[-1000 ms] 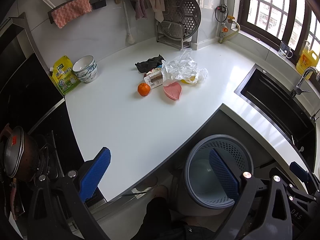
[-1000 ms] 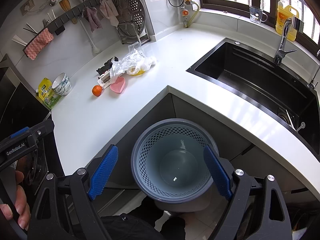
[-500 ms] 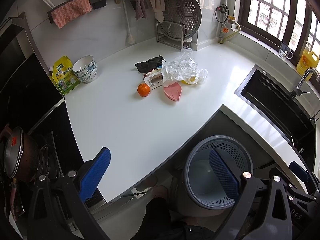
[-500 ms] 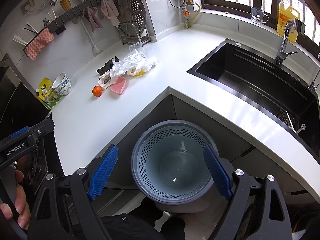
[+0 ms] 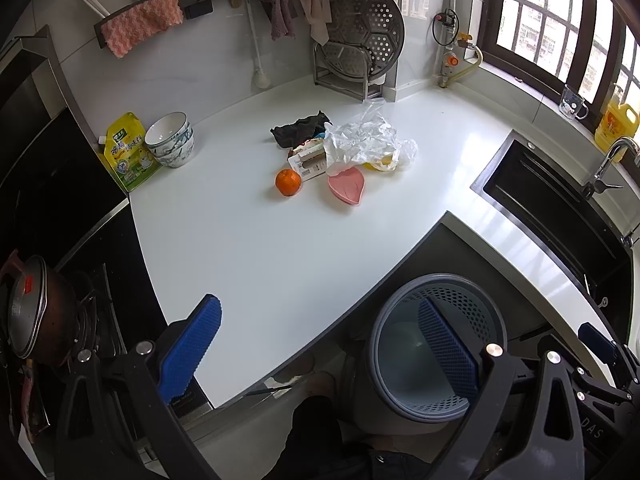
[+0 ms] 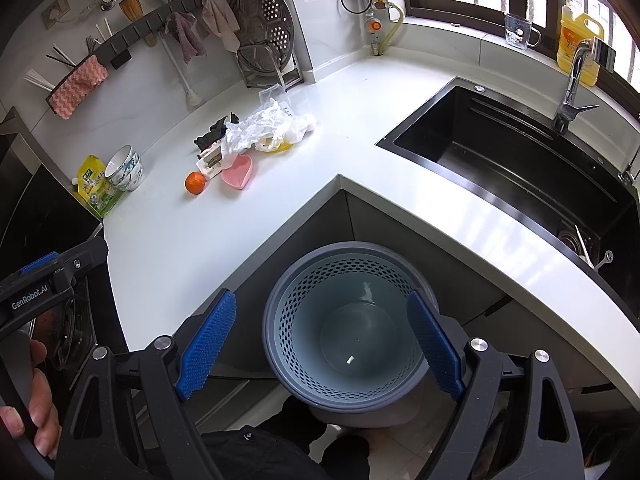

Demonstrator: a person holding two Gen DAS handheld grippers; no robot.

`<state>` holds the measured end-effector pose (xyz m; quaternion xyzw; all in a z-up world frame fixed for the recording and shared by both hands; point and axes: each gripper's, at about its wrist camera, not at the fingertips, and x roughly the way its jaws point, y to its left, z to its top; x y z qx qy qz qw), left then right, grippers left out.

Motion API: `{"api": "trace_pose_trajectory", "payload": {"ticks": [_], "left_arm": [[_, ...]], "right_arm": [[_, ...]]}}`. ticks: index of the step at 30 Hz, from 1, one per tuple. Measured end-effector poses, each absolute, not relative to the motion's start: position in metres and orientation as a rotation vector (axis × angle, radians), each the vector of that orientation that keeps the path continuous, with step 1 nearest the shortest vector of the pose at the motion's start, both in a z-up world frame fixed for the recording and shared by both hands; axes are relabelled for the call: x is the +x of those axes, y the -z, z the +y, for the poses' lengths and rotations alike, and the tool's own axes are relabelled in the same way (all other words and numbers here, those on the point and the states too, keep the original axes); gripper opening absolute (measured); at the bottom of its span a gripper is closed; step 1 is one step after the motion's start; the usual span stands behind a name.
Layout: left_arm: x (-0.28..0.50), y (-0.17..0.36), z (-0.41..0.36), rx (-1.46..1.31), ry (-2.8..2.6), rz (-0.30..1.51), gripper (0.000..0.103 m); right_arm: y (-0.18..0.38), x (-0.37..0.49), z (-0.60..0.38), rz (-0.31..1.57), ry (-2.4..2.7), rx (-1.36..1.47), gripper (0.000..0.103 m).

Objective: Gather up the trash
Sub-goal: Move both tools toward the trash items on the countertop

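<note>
- Countertop (image 5: 260, 248) — white, L-shaped, with a black sink (image 6: 508, 168) set into its right leg.
- Trash bin (image 6: 344, 332): grey, perforated wall, standing on the floor in the inner corner of the counter. One small white scrap on its bottom, otherwise bare inside.
- Right gripper (image 6: 320, 344): held above the bin, jaws wide apart, nothing between them; the bin opening sits between the two blue pads in that view.
- Left gripper (image 5: 320, 352): over the counter's front edge, jaws spread wide, holding nothing.
- Trash pile, mid-counter, well away from both grippers — crumpled clear plastic bag (image 5: 364, 142) on top, black wrapper (image 5: 300, 132) behind it, small carton (image 5: 306, 160) touching the bag's left side.
- Pink heart dish (image 5: 347, 186) just in front of the bag.
- Orange (image 5: 288, 182) beside the carton.
- Stacked bowls (image 5: 170, 140) and a yellow-green pouch (image 5: 128, 152) at the counter's left end.
</note>
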<state>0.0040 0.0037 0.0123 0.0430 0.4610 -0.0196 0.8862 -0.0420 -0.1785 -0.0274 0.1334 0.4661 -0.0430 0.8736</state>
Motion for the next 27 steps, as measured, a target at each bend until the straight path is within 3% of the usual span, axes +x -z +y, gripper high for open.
{"api": "trace_pose_trajectory", "payload": {"ticks": [27], "left_arm": [[0.082,-0.007,0.062,0.092,-0.077,0.942,0.097]], "right_arm": [[0.04,0.03,-0.161,0.978,0.045,0.291,0.083]]}}
